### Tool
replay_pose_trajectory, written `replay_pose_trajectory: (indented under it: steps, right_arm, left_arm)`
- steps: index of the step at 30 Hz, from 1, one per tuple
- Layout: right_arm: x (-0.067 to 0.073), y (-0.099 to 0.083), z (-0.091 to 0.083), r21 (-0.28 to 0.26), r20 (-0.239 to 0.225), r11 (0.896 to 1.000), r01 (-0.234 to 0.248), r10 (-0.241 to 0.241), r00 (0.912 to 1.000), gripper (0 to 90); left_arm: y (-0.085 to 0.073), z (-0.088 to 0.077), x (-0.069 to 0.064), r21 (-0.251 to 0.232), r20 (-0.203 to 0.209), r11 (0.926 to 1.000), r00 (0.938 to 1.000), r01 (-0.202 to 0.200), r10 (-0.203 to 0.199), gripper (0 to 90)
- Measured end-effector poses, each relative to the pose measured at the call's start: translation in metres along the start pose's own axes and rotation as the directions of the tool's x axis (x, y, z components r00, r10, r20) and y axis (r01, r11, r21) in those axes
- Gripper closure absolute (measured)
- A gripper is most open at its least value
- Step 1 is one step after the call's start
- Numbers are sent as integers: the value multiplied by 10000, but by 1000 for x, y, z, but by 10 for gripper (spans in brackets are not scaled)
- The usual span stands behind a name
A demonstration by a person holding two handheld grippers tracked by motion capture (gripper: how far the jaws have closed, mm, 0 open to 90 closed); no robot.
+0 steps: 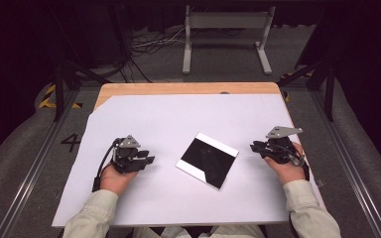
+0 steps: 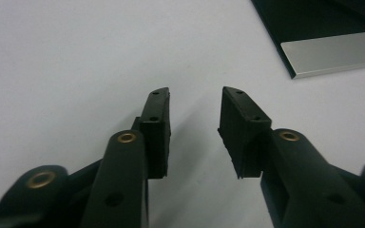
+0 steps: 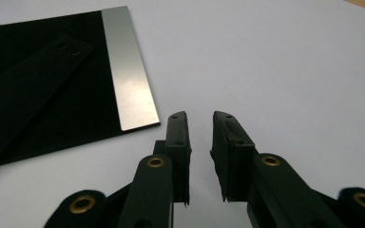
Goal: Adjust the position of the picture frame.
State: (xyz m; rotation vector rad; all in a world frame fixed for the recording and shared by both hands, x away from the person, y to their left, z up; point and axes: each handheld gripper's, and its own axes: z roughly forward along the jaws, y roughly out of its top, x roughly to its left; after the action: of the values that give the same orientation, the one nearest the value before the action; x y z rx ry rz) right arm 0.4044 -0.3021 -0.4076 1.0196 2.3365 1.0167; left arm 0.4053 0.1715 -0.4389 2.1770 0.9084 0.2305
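Jaws on both grippers stand apart with nothing between them: the left gripper point(image 1: 146, 159) rests on the white sheet point(image 1: 144, 119) to the left of the black square plate point(image 1: 207, 159), the right gripper point(image 1: 256, 147) to its right, each near the plate but clear of it. That plate lies flat on the sheet, near the middle of the counter point(image 1: 178, 88), turned so a corner points at the person. It is thin and dark, with a bright silvery strip point(image 3: 129, 90) along two opposite edges and a black flat bar point(image 3: 33, 85) with small holes lying across its face. Such a thin, flat thing looks hard to pinch from above, so the likely good approach is to come in low at an edge from each side, keep the jaws level with the sheet, and close gently so it does not skate away.
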Motion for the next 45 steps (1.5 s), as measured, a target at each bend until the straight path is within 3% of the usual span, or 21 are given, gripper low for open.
replay_pose_trajectory:
  steps: [3, 11, 18, 27, 37, 40, 45]
  right_arm:
    - [6, 3, 1, 47, -34, 9998, 178, -178, 9998, 767]
    - [11, 1, 1, 196, -152, 9996, 201, -198, 9997, 775]
    - [13, -2, -4, 182, -254, 9998, -12, 17, 9997, 782]
    - [16, -8, -8, 288, -330, 9995, -94, 103, 9994, 787]
    - [17, -12, -16, 246, -314, 9994, -224, 232, 9992, 787]
    - [17, -13, -17, 234, -314, 9994, -260, 267, 9992, 787]
    - [17, -13, -19, 192, -298, 9994, -280, 286, 9991, 786]
  left_arm:
    - [4, 2, -5, -58, 337, 10000, 9994, -68, 70, 709]
    - [15, 11, -16, 130, 596, 9999, 9982, 8, -16, 898]
    - [24, 28, -25, 483, 837, 9988, 9965, -14, -26, 900]
    - [33, 47, -31, 695, 739, 9976, 9972, 56, -107, 900]
    - [42, 57, -41, 835, 1234, 9959, 9921, -334, 229, 900]
    - [43, 57, -46, 982, 1034, 9940, 9940, -472, 370, 900]
    - [44, 56, -51, 1243, 1506, 9905, 9878, -587, 396, 900]
